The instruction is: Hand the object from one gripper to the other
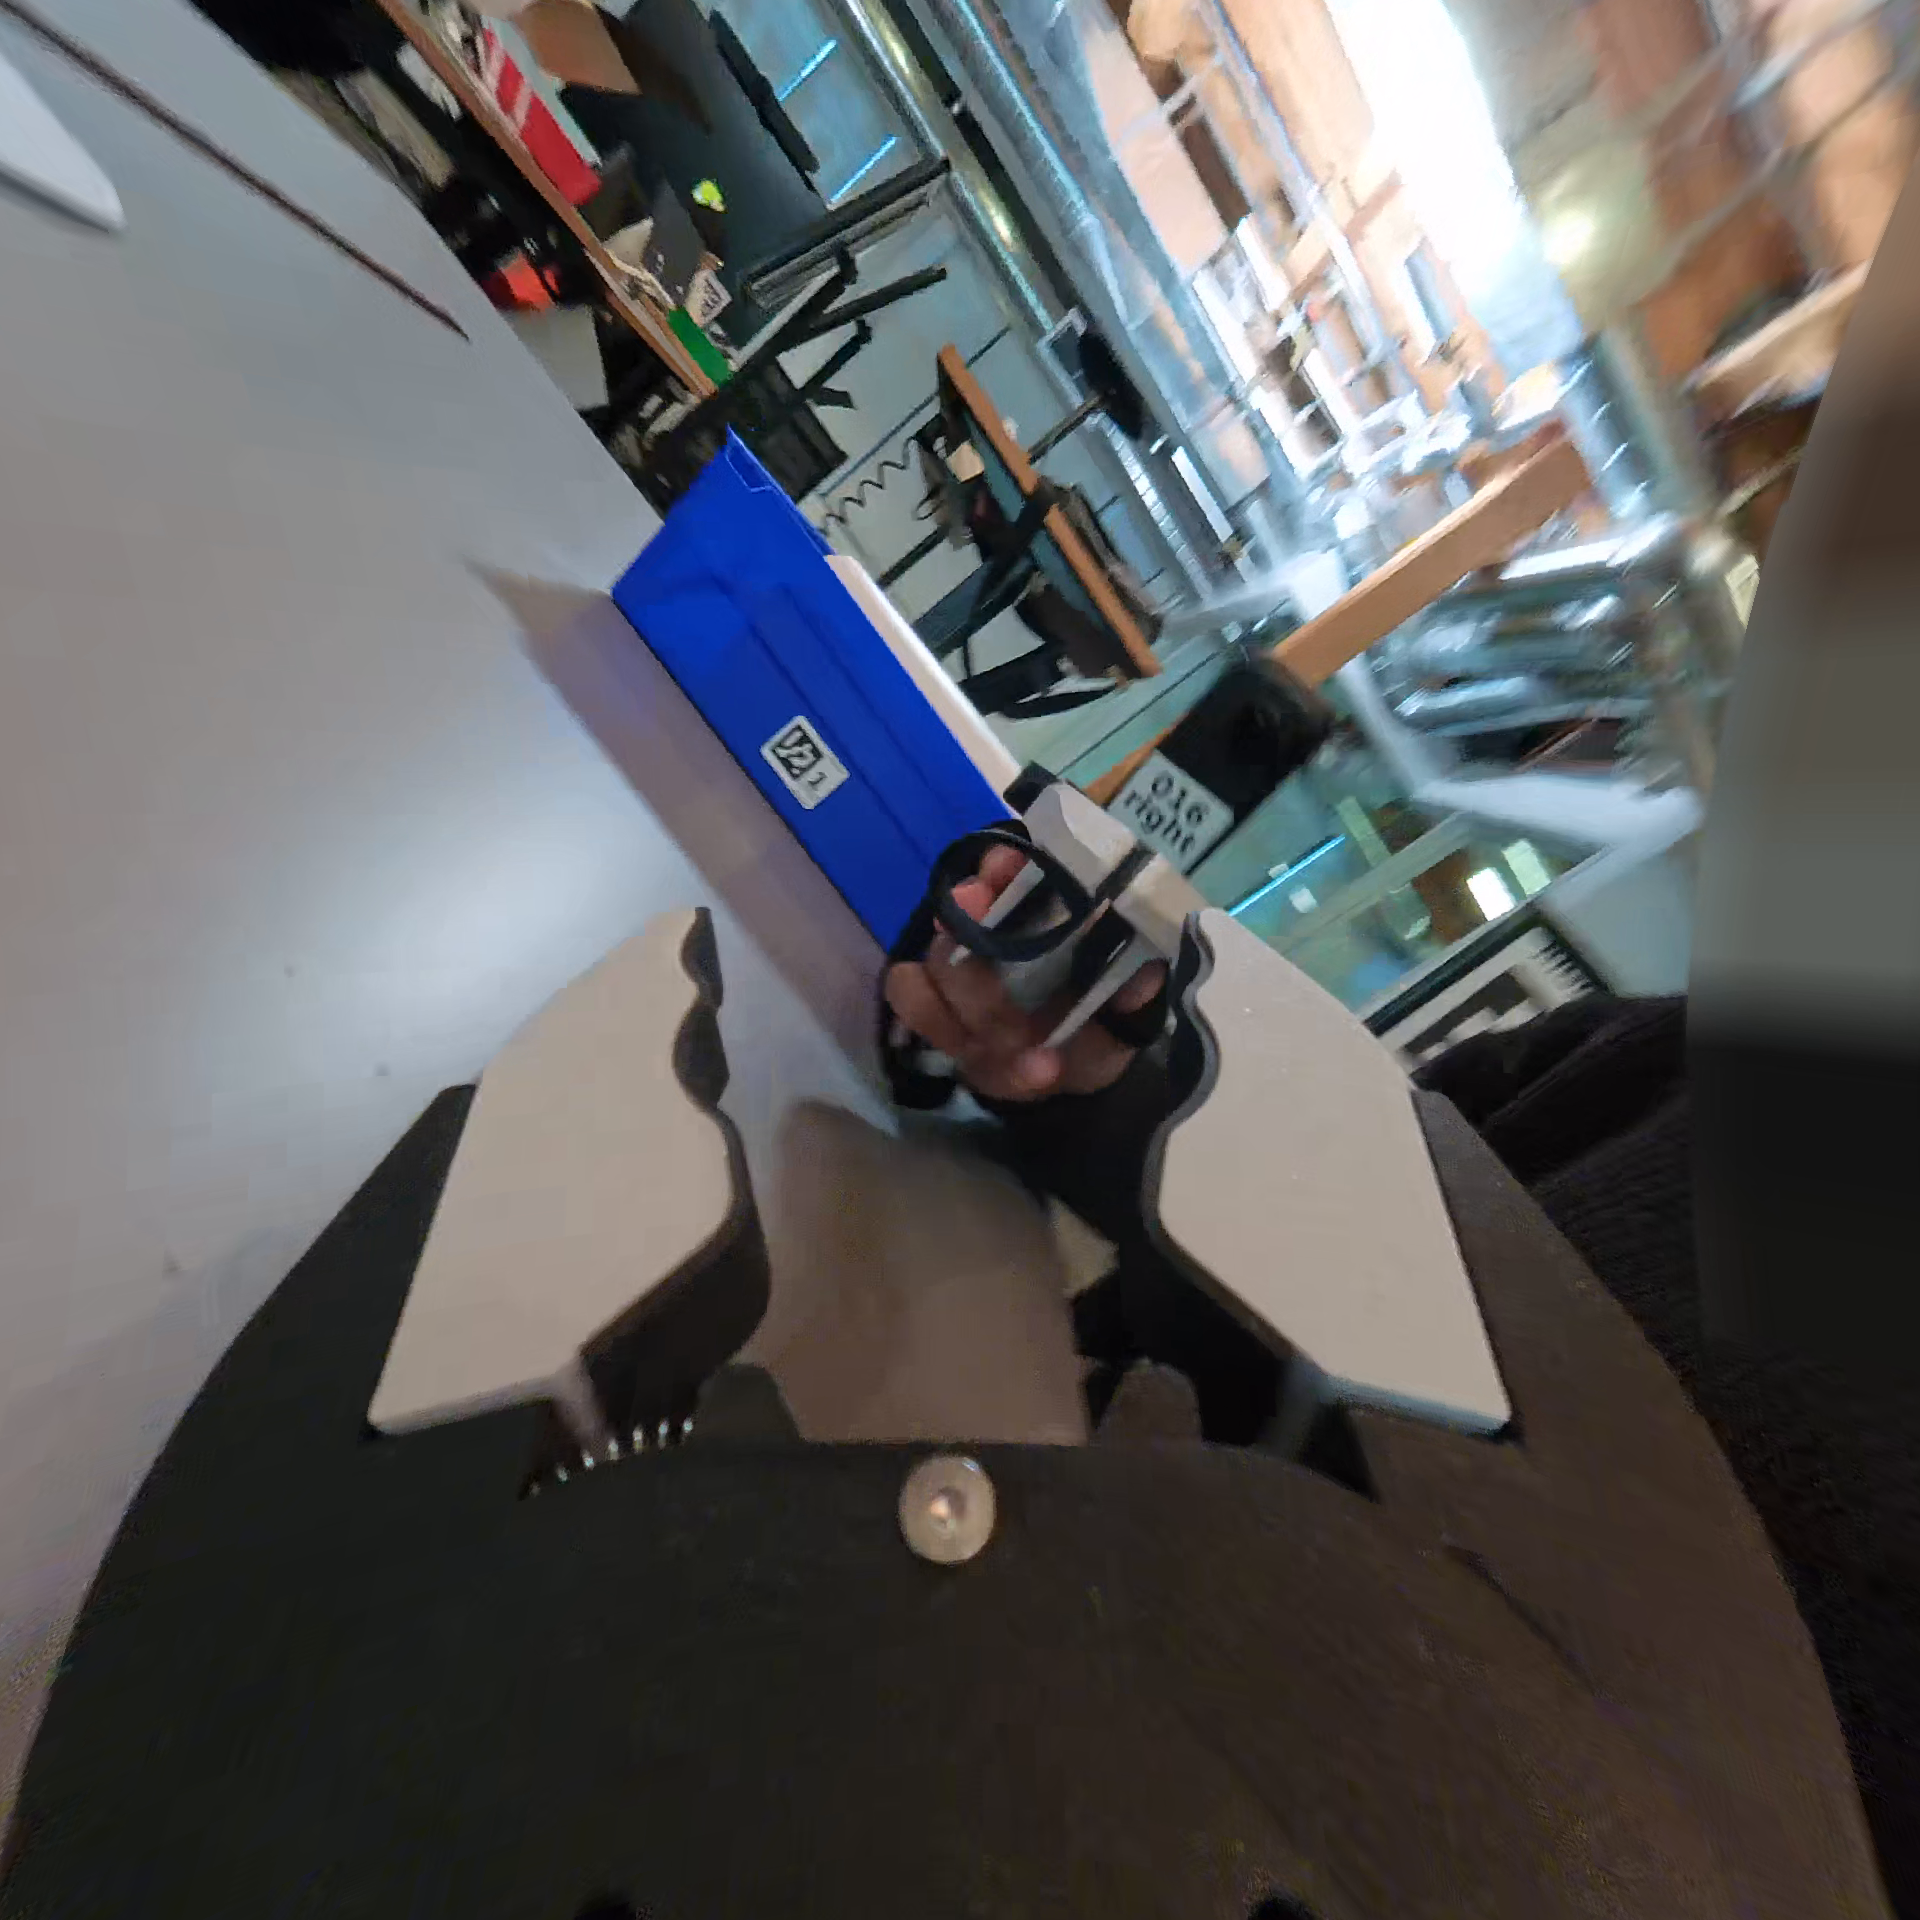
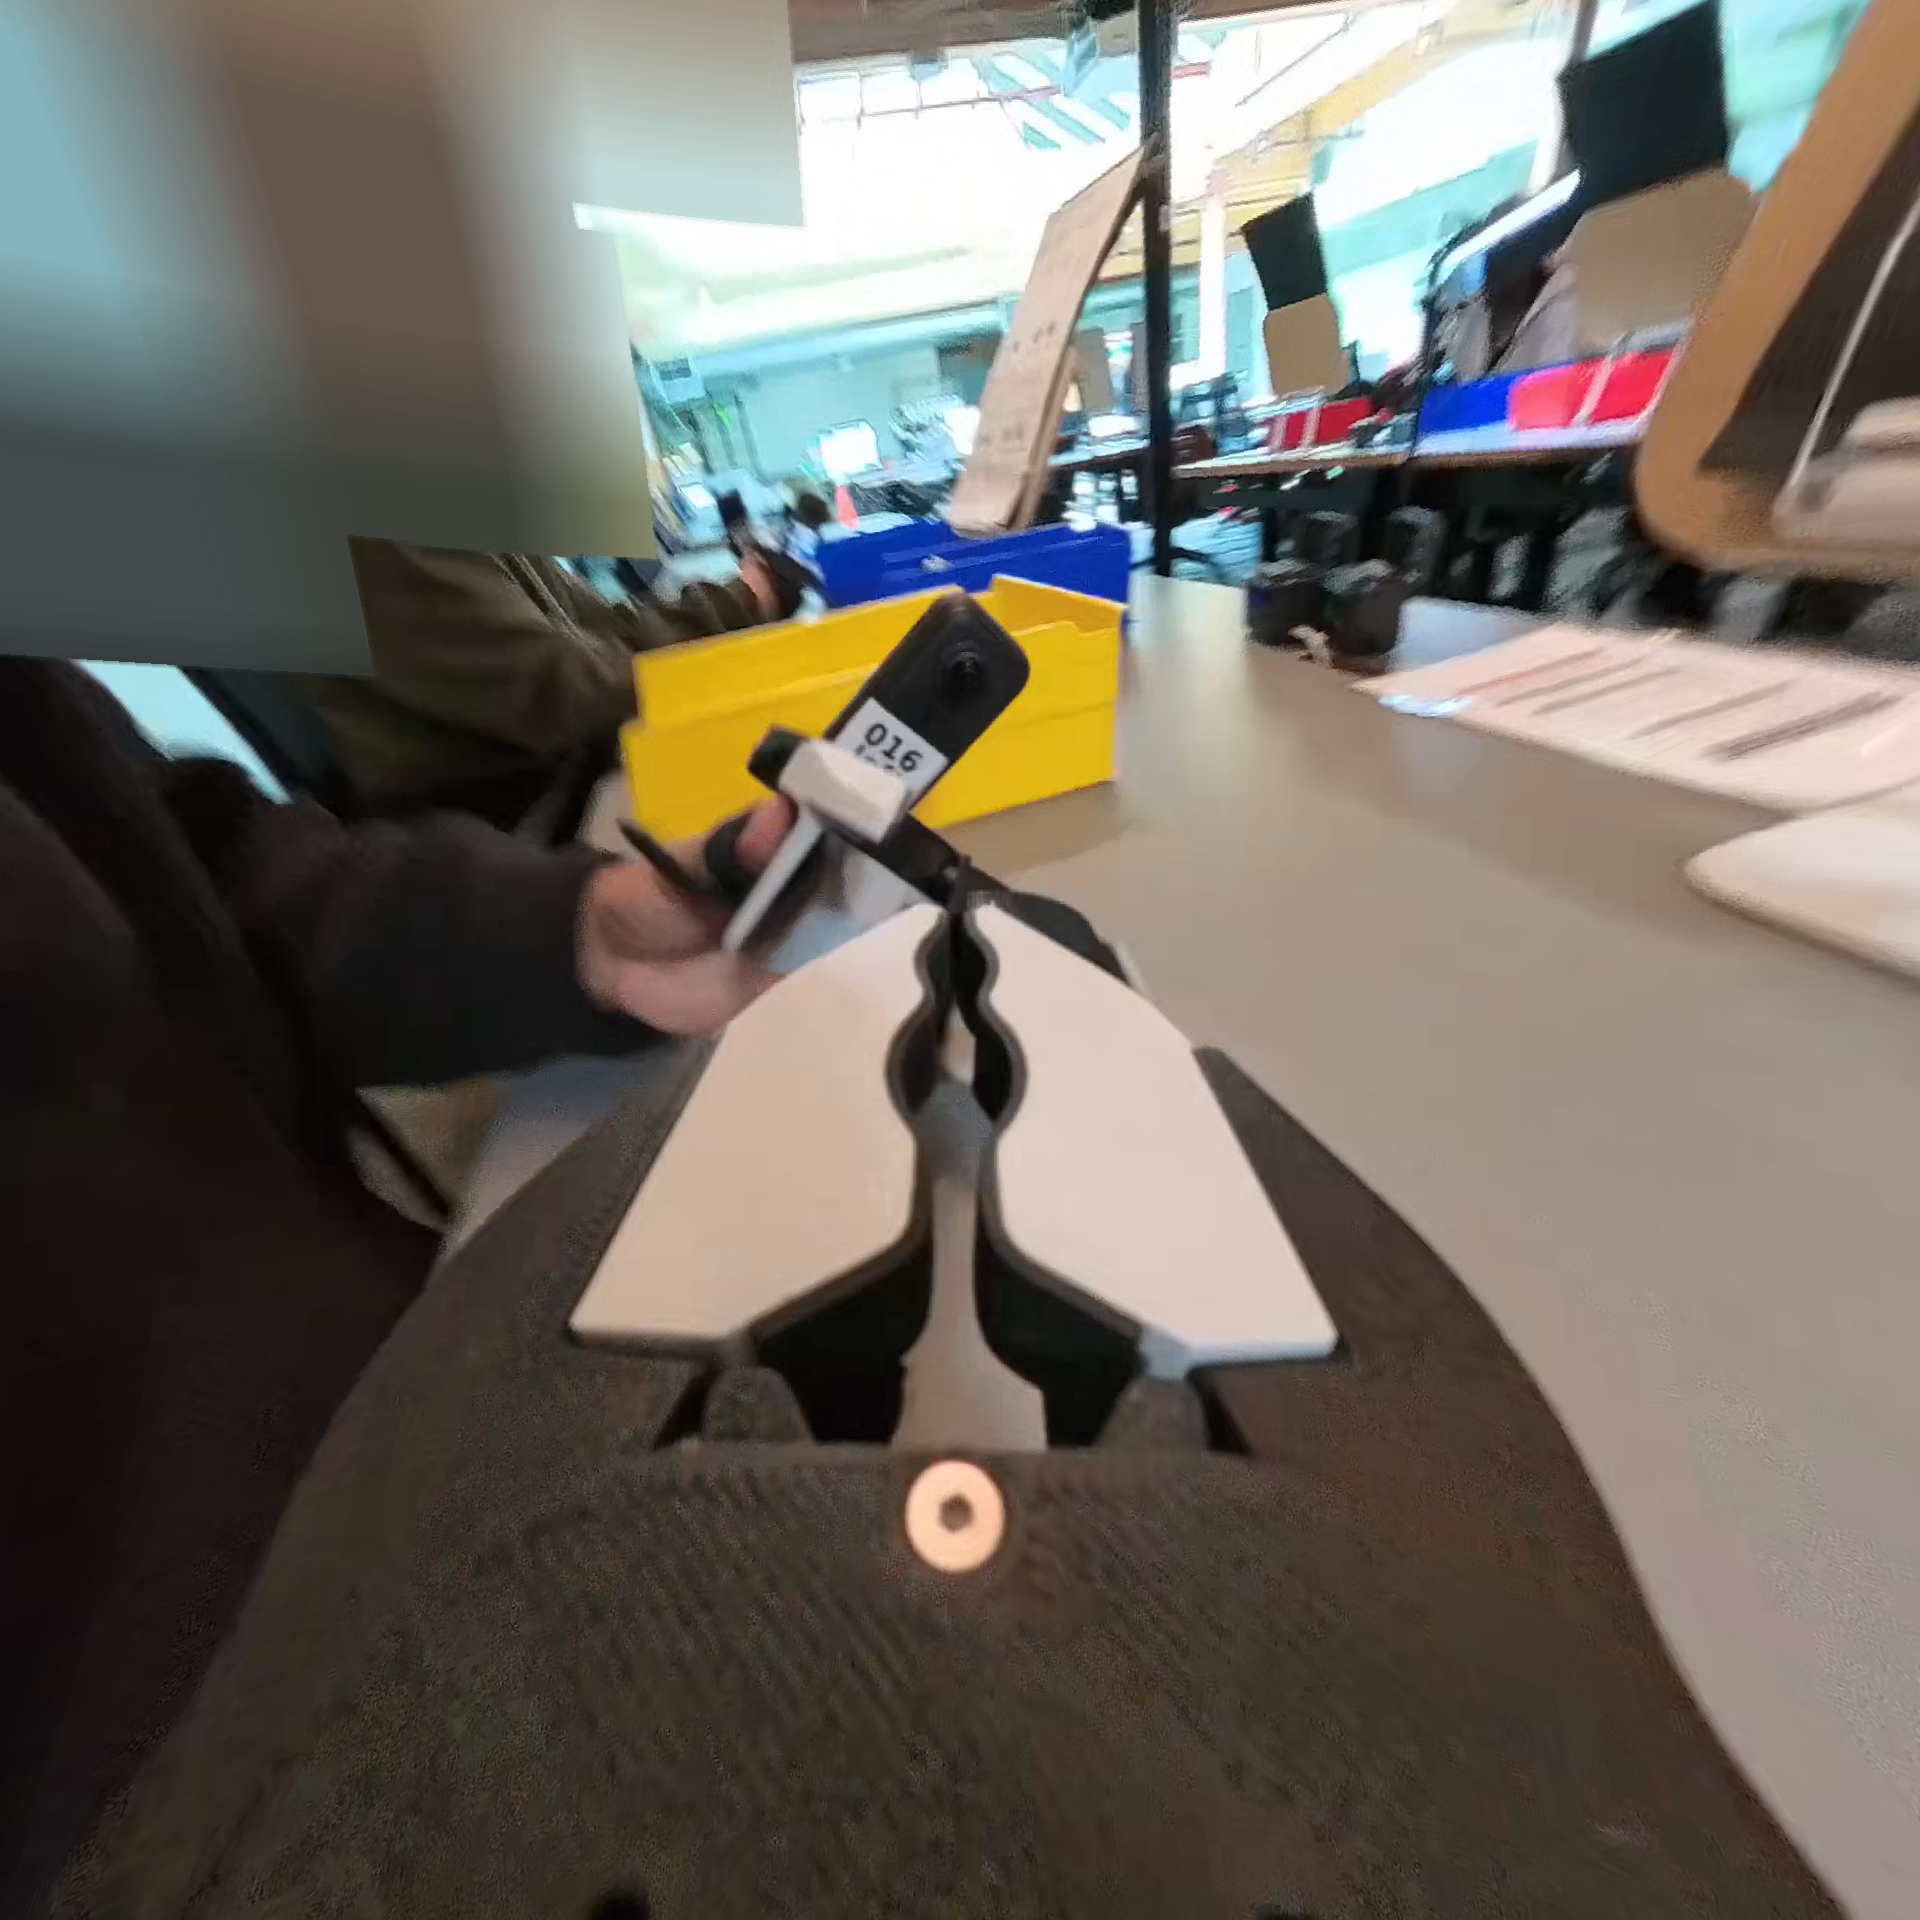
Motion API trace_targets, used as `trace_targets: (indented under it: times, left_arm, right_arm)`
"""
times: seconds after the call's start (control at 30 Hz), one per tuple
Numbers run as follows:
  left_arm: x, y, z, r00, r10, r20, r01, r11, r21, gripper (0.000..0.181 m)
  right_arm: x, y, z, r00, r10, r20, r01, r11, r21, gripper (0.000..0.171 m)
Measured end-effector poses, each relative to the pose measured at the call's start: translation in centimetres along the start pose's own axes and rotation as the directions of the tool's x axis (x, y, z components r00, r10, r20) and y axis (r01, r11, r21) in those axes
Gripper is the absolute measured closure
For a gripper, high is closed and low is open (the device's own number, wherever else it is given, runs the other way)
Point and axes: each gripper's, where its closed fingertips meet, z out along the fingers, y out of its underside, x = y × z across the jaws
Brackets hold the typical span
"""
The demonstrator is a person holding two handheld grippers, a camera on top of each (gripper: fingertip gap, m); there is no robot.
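Firstly, left wrist view, own tool: the left gripper (image 1: 945, 966), with flat grey fingers on a black body, gapes wide and has nothing between its fingers.
Past its fingertips: the person's right hand (image 1: 987, 1008) is wrapped round a grey-and-black handle with black finger loops (image 1: 1081, 914).
Bin: a blue plastic bin with a small white sticker (image 1: 790, 665) stands on the pale grey tabletop (image 1: 260, 727), behind that hand.
Object, left view: it cannot be made out.
Right wrist view, own tool: the right gripper (image 2: 954, 935), with white fingers and black pads, is all but closed, its tips meeting. Something thin and dark shows just at the tips, too blurred to tell whether it is pinched.
Other tool: the left hand (image 2: 655, 956), in a dark sleeve, holds the left gripper up just beyond those tips, with a black camera (image 2: 956, 665) on top.
Behind: a yellow plastic bin (image 2: 1039, 748) sits on the tabletop, with white printed sheets (image 2: 1662, 707) well to its right.
Object, right view: its place cannot be told.
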Motion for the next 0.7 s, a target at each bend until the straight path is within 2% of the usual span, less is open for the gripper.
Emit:
trace_targets:
  times: [0.1, 0.2, 0.27, 0.37, 0.47, 0.57, 0.7]
  left_arm:
    - [0.5, 0.9, 0.5, 0.962, 0.268, 0.059, -0.262, 0.96, -0.097, 0.097]
    - [1.1, 2.0, 1.0, 0.867, 0.494, 0.065, -0.476, 0.86, -0.185, 0.105]
    - [1.6, 2.4, 1.3, 0.82, 0.57, 0.053, -0.55, 0.81, -0.202, 0.112]
    - [1.7, 2.5, 1.4, 0.789, 0.61, 0.065, -0.587, 0.782, -0.209, 0.12]
    - [1.8, 2.6, 1.3, 0.793, 0.607, 0.055, -0.586, 0.784, -0.204, 0.128]
    - [2.2, 3.0, 1.3, 0.79, 0.613, 0.022, -0.595, 0.775, -0.216, 0.147]
    - [2.4, 3.2, 1.2, 0.775, 0.632, 0.015, -0.613, 0.757, -0.224, 0.161]
  right_arm:
    - [-0.1, -0.5, -0.3, 0.95, 0.291, 0.112, -0.296, 0.955, 0.027, 0.17]
    - [0.3, -0.8, -0.4, 0.899, 0.409, 0.155, -0.42, 0.906, 0.047, 0.17]
    - [0.2, -0.6, -0.4, 0.87, 0.457, 0.182, -0.47, 0.882, 0.031, 0.17]
    - [-0.1, -0.6, -0.3, 0.818, 0.525, 0.236, -0.542, 0.84, 0.011, 0.171]
    - [-0.3, -0.7, -0.3, 0.771, 0.572, 0.279, -0.596, 0.803, 0.004, 0.171]
    - [-0.2, -0.7, -0.3, 0.757, 0.586, 0.29, -0.613, 0.79, 0.003, 0.171]
    - [-0.5, -0.8, -0.3, 0.739, 0.595, 0.316, -0.625, 0.781, -0.007, 0.169]
